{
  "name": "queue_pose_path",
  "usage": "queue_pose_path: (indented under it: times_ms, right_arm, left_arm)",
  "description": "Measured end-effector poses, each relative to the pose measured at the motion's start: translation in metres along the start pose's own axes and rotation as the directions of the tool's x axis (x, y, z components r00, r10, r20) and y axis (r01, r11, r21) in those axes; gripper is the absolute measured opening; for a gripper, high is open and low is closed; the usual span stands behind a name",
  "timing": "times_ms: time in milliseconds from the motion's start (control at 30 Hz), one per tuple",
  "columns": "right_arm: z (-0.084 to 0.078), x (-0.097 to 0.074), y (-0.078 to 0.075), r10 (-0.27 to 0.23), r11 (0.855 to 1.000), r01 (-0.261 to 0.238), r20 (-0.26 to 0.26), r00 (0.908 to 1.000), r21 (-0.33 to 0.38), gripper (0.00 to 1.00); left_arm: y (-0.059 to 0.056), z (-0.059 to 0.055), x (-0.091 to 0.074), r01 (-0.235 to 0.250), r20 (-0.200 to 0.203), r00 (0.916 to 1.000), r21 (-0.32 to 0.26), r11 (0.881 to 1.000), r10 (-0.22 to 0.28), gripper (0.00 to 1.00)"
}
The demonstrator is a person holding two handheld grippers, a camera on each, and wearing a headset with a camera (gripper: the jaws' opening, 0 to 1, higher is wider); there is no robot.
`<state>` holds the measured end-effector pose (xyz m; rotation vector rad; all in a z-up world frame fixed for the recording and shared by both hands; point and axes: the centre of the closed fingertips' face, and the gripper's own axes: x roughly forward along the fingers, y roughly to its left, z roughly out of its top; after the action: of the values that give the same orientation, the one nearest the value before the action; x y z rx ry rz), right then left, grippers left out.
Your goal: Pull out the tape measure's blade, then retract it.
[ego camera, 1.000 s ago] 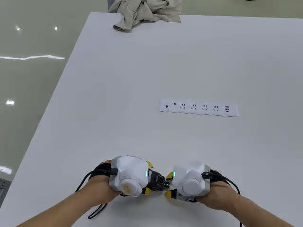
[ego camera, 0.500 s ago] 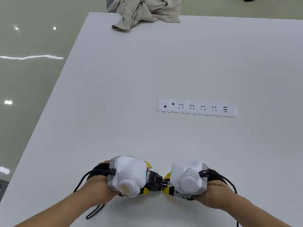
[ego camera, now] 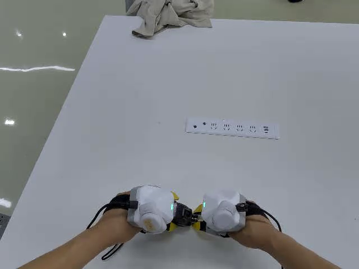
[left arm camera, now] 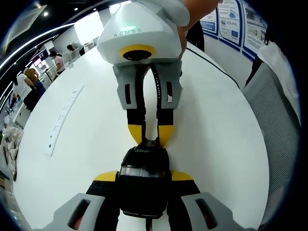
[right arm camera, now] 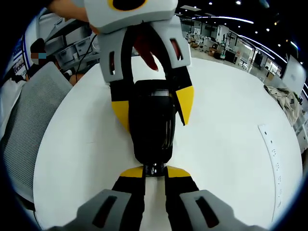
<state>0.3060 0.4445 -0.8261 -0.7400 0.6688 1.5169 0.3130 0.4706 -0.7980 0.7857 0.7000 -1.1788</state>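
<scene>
1. Both grippers sit by the table's near edge. Bare top runs ahead to a power strip and a cloth at the far edge.
2. The left gripper, jaws moderately apart, clamps the black tape measure.
3. The right gripper, jaws nearly together, pinches what looks like the blade hook at the case mouth

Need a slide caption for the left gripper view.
Left gripper holds the black tape measure; right gripper pinches its front end over the white table.

power strip behind tape measure, on table
</scene>
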Motion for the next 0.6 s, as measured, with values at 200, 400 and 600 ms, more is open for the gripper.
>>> queue_pose_path:
  times_ms: [200, 400, 600]
  right_arm:
    - [-0.0002, -0.0003, -0.0004, -0.006, 1.0, 0.006, 0.004, 1.0, -0.014, 0.15]
    - [-0.0014, -0.0018, -0.0014, -0.007, 1.0, 0.007, 0.009, 0.9999, -0.018, 0.15]
    - [-0.007, -0.0038, -0.0023, -0.009, 1.0, 0.009, 0.007, 0.9999, -0.011, 0.14]
  left_arm:
    - [0.0003, -0.0005, 0.0, -0.001, -0.007, 1.0, -0.006, 1.0, 0.001, 0.35]
    - [0.0013, -0.0003, 0.0001, 0.001, -0.017, 0.9999, -0.02, 1.0, -0.001, 0.35]
    - [0.0014, -0.0003, -0.0001, 0.0, -0.025, 0.9997, -0.027, 1.0, -0.001, 0.35]
